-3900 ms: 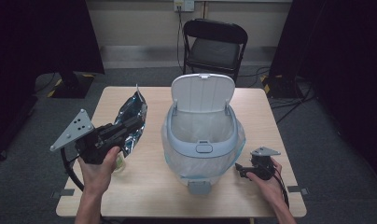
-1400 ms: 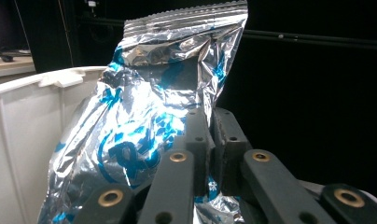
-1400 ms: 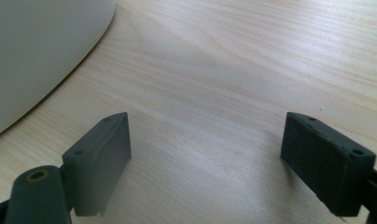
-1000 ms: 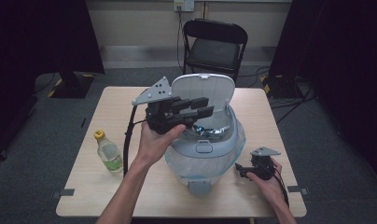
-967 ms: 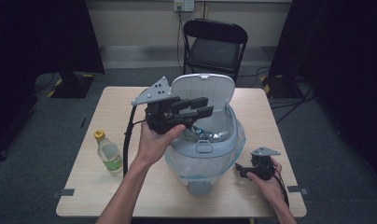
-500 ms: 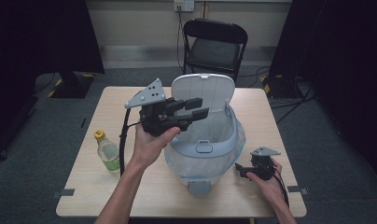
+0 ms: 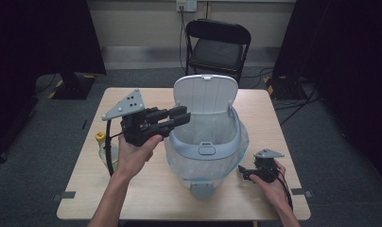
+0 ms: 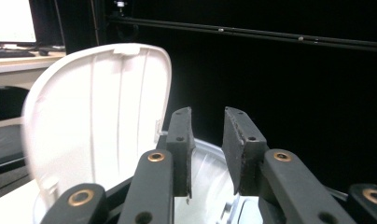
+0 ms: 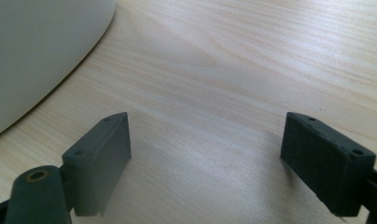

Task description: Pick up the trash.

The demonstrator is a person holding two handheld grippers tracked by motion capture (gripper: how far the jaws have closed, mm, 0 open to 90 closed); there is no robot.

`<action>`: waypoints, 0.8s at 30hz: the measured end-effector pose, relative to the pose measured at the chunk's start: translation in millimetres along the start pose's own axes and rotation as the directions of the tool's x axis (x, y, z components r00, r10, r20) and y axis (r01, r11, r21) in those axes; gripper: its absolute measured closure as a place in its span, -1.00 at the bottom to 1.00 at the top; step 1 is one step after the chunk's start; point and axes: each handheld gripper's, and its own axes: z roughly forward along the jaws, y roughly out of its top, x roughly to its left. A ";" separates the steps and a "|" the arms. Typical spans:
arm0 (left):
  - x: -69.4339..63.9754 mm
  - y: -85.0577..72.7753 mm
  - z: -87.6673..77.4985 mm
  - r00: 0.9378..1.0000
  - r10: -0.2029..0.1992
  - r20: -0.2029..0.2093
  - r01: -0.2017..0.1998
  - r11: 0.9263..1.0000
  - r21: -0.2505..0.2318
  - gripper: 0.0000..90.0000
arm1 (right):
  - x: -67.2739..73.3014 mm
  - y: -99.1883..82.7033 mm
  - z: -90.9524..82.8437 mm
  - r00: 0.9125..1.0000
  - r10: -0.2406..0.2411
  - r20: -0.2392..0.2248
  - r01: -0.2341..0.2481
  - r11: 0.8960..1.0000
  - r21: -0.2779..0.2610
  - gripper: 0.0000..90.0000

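While bin (image 7: 203, 142) hides bottle (image 7: 104, 149), high view shows

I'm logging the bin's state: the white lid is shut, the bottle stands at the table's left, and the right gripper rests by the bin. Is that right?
Not quite: the white lid stands open, raised upright behind the lined bin, as the high view shows. The rest holds: the bottle stands at the table's left, and the right gripper rests beside the bin.
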 end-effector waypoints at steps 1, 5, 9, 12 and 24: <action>1.1 -1.6 -3.5 1.000 0.001 -0.009 -0.001 1.000 0.003 0.60 | 0.0 0.0 0.0 1.000 0.000 0.000 0.000 1.000 0.000 -0.67; 3.3 -8.9 -19.2 0.998 -0.004 -0.055 0.004 1.000 -0.010 0.63 | 0.0 0.0 0.0 1.000 0.000 0.000 0.000 1.000 0.000 -0.67; 7.8 -18.9 -34.8 0.995 -0.017 -0.101 0.016 1.000 -0.013 0.67 | 0.1 0.0 0.0 1.000 0.000 0.000 0.000 1.000 0.000 -0.67; 9.4 -27.0 -42.2 0.992 -0.029 -0.122 0.029 1.000 -0.001 0.64 | 0.0 0.0 0.0 1.000 0.000 0.000 0.000 1.000 0.000 -0.67; 9.9 -61.0 -66.2 0.974 -0.042 -0.224 0.057 0.997 0.060 0.35 | 0.0 0.0 0.0 1.000 -0.001 0.000 0.001 1.000 0.000 -0.67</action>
